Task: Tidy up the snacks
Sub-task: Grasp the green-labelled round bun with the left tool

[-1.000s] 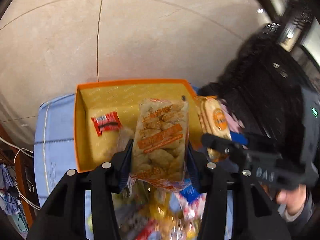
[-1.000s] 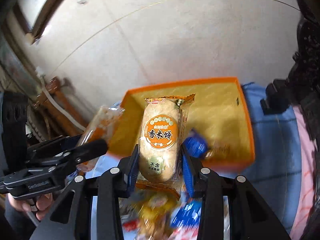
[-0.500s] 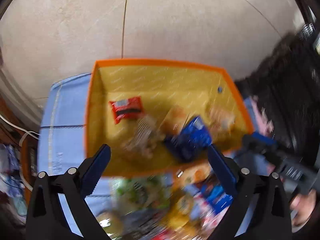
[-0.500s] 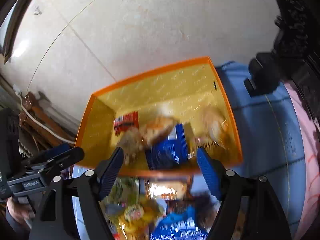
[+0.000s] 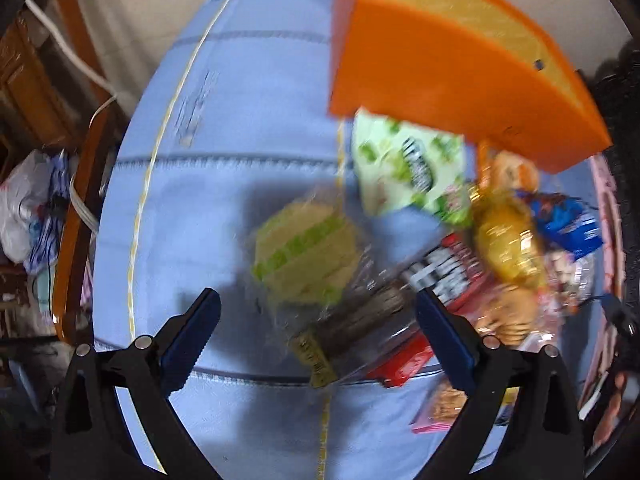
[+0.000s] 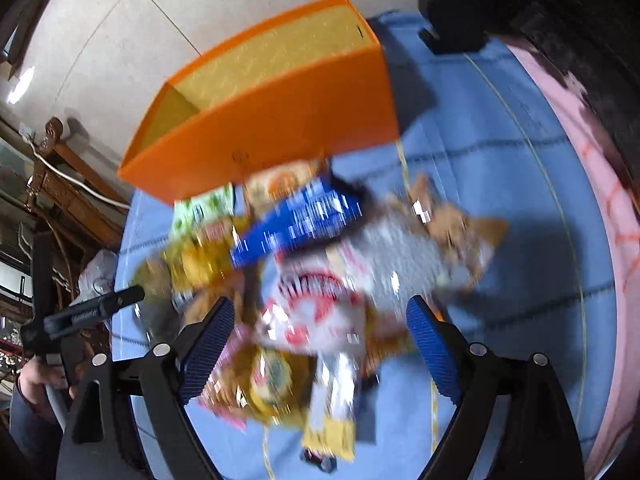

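The orange box (image 5: pixel 440 76) with a yellow inside stands at the back of the blue tablecloth (image 5: pixel 240 120). In front of it lies a heap of snack packets. My left gripper (image 5: pixel 318 320) is open above a clear packet of yellow-green crackers (image 5: pixel 308 256), with nothing pressed between its pads. A green-white packet (image 5: pixel 404 168) and a yellow packet (image 5: pixel 504 240) lie nearby. My right gripper (image 6: pixel 320 332) hangs over a white-and-red packet (image 6: pixel 320 304). Its jaws are opening and its pads stand clear of the packet. A blue packet (image 6: pixel 296 224) lies nearer the box (image 6: pixel 280 136).
Wooden furniture (image 5: pixel 76 200) and a white cable stand off the table's left edge. A pink cloth (image 6: pixel 600 200) borders the blue one on the right. A black object (image 6: pixel 452 20) sits behind the box. A person's hand (image 6: pixel 36 380) holds the left gripper's handle.
Both grippers let go of their packets over the box and opened wide. They then dropped down and back from the box to the heap of snacks.
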`<control>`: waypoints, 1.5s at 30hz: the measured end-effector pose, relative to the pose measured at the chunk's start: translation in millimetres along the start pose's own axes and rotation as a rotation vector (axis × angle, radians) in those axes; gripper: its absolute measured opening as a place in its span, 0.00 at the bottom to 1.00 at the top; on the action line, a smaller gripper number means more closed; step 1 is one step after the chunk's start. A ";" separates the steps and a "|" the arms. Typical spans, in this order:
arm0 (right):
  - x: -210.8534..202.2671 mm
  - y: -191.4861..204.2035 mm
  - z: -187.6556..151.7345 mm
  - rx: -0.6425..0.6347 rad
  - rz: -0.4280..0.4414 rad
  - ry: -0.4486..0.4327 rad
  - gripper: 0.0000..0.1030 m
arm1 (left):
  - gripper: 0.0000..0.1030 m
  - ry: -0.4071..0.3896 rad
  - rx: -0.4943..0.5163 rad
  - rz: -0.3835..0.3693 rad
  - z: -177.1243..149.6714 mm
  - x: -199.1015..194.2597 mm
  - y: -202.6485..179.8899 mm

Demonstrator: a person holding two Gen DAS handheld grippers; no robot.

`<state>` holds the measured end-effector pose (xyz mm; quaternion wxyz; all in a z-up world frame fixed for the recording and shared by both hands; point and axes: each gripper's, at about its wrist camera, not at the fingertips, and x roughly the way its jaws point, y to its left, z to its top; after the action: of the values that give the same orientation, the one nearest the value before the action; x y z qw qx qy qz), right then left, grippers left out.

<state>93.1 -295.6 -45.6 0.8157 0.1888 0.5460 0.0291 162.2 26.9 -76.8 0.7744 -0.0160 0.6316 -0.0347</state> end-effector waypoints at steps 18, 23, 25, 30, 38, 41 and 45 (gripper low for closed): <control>0.7 -7.0 -27.7 0.030 0.002 0.027 0.86 | 0.93 0.030 -0.078 0.057 27.3 40.6 -7.7; 7.6 1.7 -24.8 0.010 0.013 0.044 0.86 | 0.94 0.026 -0.091 0.031 23.2 45.6 -1.1; 10.1 5.6 -24.0 0.001 0.015 0.050 0.86 | 0.95 0.036 -0.107 0.011 21.8 54.5 11.8; 11.5 10.8 -23.1 -0.014 0.014 0.056 0.86 | 0.96 0.075 -0.130 -0.004 24.7 60.9 22.7; 7.5 7.5 -27.8 -0.006 0.003 0.058 0.86 | 0.96 0.093 -0.191 -0.027 42.7 67.4 27.4; 4.5 7.9 -30.1 -0.009 -0.002 0.055 0.86 | 0.85 0.057 -0.148 -0.018 42.4 64.2 22.2; 2.3 4.8 -30.2 0.002 -0.013 0.053 0.86 | 0.70 0.023 -0.077 0.033 34.5 52.9 16.6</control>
<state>67.6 -282.2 -56.0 0.8010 0.1852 0.5686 0.0285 207.1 38.8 -122.6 0.7665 -0.0352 0.6413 0.0024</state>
